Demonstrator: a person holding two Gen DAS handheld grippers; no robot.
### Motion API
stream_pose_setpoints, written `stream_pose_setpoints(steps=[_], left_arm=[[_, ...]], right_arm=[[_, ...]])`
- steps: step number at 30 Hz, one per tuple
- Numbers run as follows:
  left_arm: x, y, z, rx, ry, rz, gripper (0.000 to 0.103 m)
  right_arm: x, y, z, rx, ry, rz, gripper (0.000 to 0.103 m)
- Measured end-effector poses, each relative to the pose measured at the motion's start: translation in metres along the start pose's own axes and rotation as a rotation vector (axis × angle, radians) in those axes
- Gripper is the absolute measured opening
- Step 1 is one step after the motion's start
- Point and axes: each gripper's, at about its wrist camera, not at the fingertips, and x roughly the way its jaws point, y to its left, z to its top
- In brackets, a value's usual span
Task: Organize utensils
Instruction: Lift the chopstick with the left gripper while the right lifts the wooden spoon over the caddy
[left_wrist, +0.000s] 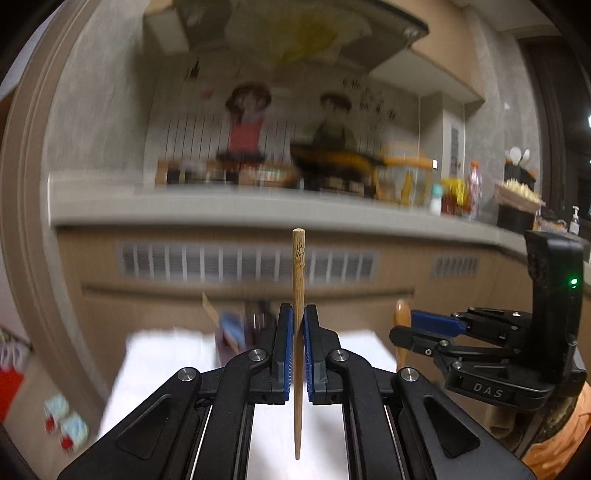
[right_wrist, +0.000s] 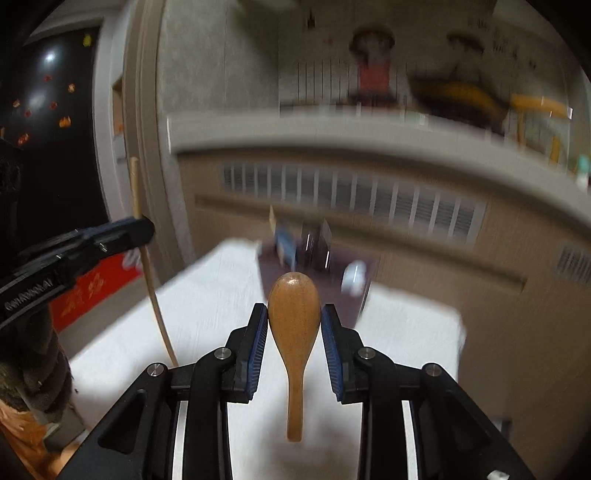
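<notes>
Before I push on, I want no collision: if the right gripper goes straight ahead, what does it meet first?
Probably the blurred dark utensil holder at the white table's far edge, beyond the wooden spoon the right gripper holds; depth is unclear.

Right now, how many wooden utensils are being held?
2. The chopstick stands upright in the left hand-held gripper; the wooden spoon is in the right hand-held gripper, bowl up. More may be hidden.

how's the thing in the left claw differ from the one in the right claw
The chopstick is a thin tapering stick; the wooden spoon has a broad oval bowl. The left claw is nearly shut on the chopstick; the right claw stands wider around the spoon. Both are wooden, held upright.
</notes>
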Motion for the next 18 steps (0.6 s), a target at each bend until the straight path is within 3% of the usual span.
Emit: stream_pose_setpoints(steps=[5, 9, 13, 18], left_arm=[[0.027, 0.008, 0.053, 0.030, -0.130, 0.016, 0.006], [0.056, 0.021, 0.071, 0.051, -0.180, 0.042, 0.006], [0.100, 0.040, 0.072, 0.030, -0.147, 0.027, 0.006], [0.154, 0.063, 0.046, -0.001, -0.103, 0.017, 0.006]], right_arm=[[0.004, -0.017, 0.063, 0.015, -0.157, -0.041, 0.028], [0.030, -0.034, 0.091, 0.046, -0.237, -0.054, 0.028], [0.070, -0.045, 0.096, 0.068, -0.229, -0.041, 0.028], [0.128, -0.048, 0.079, 0.085, -0.162, -0.036, 0.028]])
